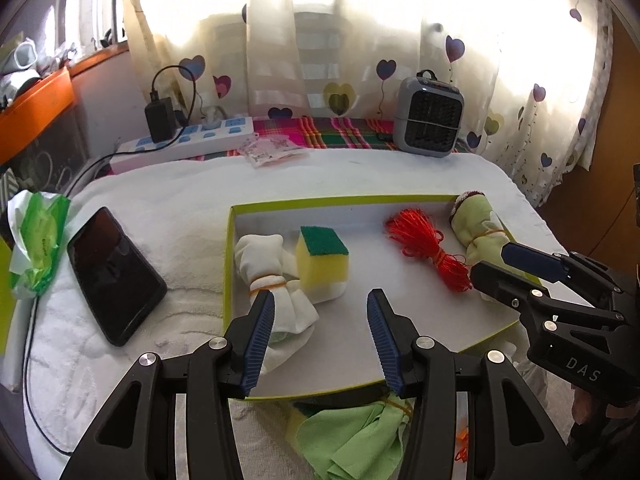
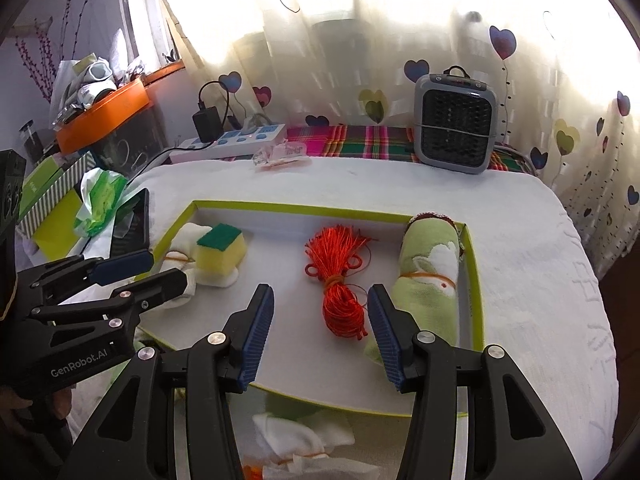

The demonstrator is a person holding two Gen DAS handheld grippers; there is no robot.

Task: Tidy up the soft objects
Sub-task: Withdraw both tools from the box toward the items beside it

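Note:
A shallow green-rimmed box (image 1: 236,216) (image 2: 280,209) lies on the white towel. Inside lie a white cloth bundle (image 1: 268,264) (image 2: 180,240), a yellow sponge with a green top (image 1: 322,256) (image 2: 220,248), a red cord bundle (image 1: 428,244) (image 2: 340,276) and a rolled green towel (image 1: 476,220) (image 2: 428,268). My left gripper (image 1: 320,340) (image 2: 148,272) is open and empty over the box's near left part. My right gripper (image 2: 320,336) (image 1: 500,264) is open and empty, with the red cord between its fingers' line. A green cloth (image 1: 356,436) and a white cloth (image 2: 300,436) lie in front of the box.
A black phone (image 1: 112,276) and a green wipes pack (image 1: 38,236) lie left of the box. A grey fan heater (image 1: 430,120) (image 2: 456,124), a power strip (image 1: 188,140) with a charger and a small packet (image 1: 272,152) stand at the back. An orange tray (image 2: 104,116) sits far left.

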